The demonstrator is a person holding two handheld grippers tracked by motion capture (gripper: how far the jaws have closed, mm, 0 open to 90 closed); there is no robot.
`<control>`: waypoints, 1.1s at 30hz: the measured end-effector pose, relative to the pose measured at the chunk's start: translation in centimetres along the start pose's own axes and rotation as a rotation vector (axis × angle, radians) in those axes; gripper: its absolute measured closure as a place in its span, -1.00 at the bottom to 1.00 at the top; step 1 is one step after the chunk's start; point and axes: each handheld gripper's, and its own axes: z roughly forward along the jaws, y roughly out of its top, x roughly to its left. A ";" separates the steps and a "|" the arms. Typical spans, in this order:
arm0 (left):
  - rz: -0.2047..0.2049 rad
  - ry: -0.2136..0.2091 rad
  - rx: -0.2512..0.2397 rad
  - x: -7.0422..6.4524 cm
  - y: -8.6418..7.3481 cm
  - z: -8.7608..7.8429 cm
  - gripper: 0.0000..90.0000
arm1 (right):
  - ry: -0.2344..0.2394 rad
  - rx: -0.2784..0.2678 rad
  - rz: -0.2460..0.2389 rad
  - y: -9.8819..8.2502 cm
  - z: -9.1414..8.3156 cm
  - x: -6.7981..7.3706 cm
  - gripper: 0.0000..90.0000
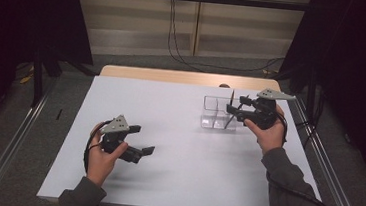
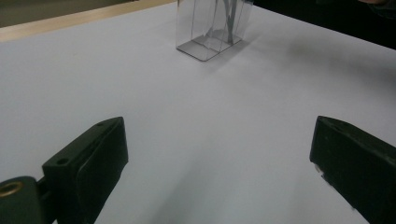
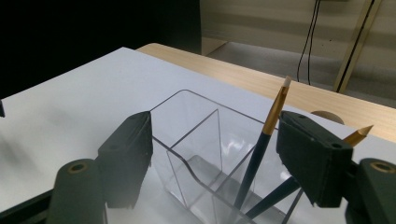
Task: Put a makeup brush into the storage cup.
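A clear plastic box [image 1: 216,113] with inner dividers stands on the right half of the white table [image 1: 176,152]. Two dark blue brushes with gold ferrules lean in its right compartment: one nearly upright [image 3: 266,135], the other [image 3: 357,136] partly hidden behind a jaw. My right gripper [image 1: 236,105] hovers open at the box's right end, its jaws either side of the box [image 3: 196,140] and the upright brush, gripping nothing. My left gripper [image 1: 142,139] sits low over the table's left front, jaws wide open and empty [image 2: 217,154], pointing toward the box [image 2: 210,28].
Beyond the white top a wooden table edge [image 1: 183,77] runs along the far side. Cables [image 1: 176,42] hang down the back wall to the floor. Metal rails [image 1: 12,143] flank the table. Dark curtains close off both sides.
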 end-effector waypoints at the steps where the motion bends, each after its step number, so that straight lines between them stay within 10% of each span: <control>1: -0.003 -0.003 -0.006 0.0 0.0 0.0 -0.91 | 0.002 0.002 -0.002 0.0 0.0 0.0 -0.44; 33: -0.006 -0.009 -0.018 -0.1 0.0 -0.1 -0.91 | 0.039 -0.006 -0.017 -0.4 -1.2 1.3 -0.55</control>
